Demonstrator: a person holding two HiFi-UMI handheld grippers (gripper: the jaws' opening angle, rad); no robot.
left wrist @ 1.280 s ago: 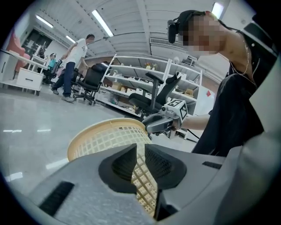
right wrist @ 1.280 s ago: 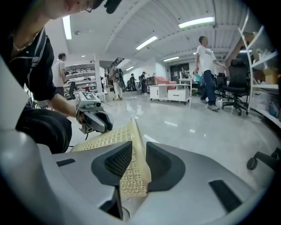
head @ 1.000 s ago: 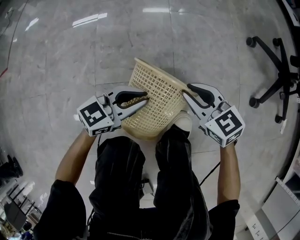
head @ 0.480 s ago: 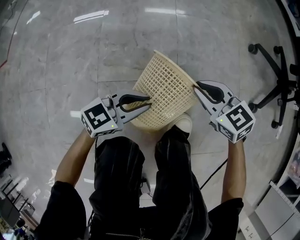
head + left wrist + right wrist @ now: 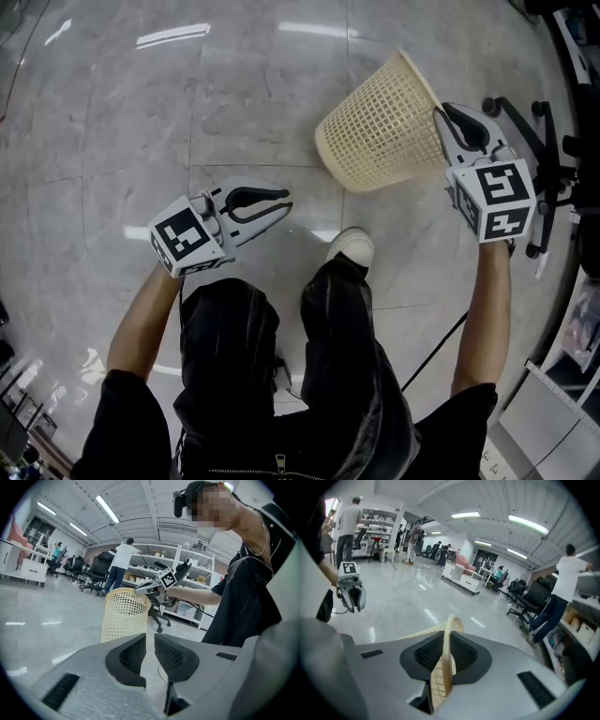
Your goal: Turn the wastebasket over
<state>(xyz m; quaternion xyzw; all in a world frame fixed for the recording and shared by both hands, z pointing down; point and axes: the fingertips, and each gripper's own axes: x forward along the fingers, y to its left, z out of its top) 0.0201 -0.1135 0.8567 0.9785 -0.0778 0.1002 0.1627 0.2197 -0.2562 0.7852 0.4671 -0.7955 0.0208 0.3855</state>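
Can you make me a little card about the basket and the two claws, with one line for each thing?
wastebasket: cream mesh, tilted, held by its rim
right claw: shut on the wastebasket's rim
left claw: empty, jaws a narrow gap apart, not touching the wastebasket
floor: shiny grey tiles
shoe: white, on the floor between the two claws
office chair: black, on wheels, beside the right claw

left gripper (image 5: 284, 200) held level, jaws a slit apart, empty, right gripper (image 5: 441, 114) on outstretched arm, clamped on wastebasket (image 5: 375, 127) rim
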